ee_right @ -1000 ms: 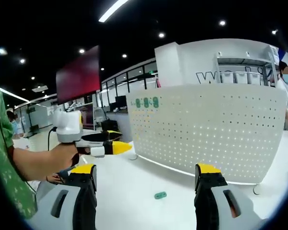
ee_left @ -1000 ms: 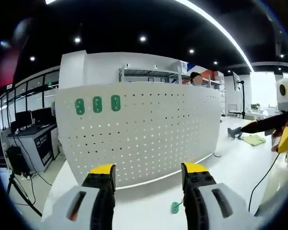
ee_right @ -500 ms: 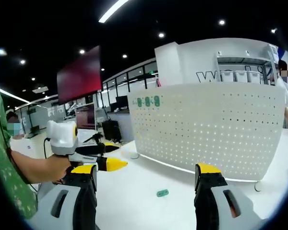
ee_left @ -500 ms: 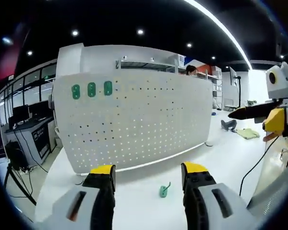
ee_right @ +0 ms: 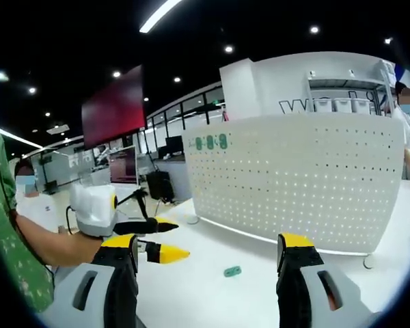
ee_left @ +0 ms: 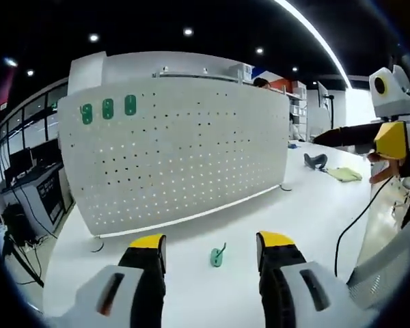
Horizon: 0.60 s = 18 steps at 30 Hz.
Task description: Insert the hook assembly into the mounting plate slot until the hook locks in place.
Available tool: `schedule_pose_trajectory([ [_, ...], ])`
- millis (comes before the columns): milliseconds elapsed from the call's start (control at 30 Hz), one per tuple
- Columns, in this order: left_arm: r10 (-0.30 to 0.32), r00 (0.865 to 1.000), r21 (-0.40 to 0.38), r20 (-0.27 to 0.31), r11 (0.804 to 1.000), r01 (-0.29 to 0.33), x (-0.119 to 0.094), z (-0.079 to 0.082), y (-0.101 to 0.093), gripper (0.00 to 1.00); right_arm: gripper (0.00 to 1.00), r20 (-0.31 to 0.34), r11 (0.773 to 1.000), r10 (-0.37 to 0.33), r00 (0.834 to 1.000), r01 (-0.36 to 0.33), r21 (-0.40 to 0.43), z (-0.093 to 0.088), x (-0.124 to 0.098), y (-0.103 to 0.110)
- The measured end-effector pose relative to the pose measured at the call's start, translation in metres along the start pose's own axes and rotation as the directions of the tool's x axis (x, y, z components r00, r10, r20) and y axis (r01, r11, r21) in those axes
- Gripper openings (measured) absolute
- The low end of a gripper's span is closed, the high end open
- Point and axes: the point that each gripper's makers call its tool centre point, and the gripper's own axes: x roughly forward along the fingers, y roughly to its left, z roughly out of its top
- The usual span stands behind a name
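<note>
Hook loose on the table, both grippers empty

We see three green hooks (ee_left: 107, 108) set side by side in the top left corner of the white pegboard (ee_left: 184, 154), which stands upright on the white table (ee_left: 307, 205). Moving right in the left gripper view, our left gripper (ee_left: 212, 247) has its yellow-tipped jaws spread apart with nothing between them. One more green hook (ee_left: 217, 256) lies on the table between those tips, in front of the pegboard and apart from it. At the far right edge our right gripper (ee_left: 359, 134) comes into that view, held in a hand, well clear of the hook; a black cable (ee_left: 352, 229) curves down from it.

In the right gripper view, our left gripper (ee_right: 169, 239) reaches in from the left over the table, its two tips spread. Further right, the right gripper (ee_right: 212, 248) has its own jaws wide apart and empty. The loose hook (ee_right: 232, 272) lies on the table between them, nearer the right tip, short of the pegboard (ee_right: 307, 184). The mounted hooks (ee_right: 211, 143) sit near that board's upper left corner.
</note>
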Motion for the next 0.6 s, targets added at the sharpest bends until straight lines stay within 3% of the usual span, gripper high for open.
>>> schedule_pose_trajectory([
  [600, -0.054, 0.99, 0.086, -0.128, 0.994, 0.065, 0.052, -0.029, -0.013, 0.45, 0.85, -0.007, 1.0, -0.012, 1.0, 0.012, 0.022, -0.006, 0.001, -0.014],
])
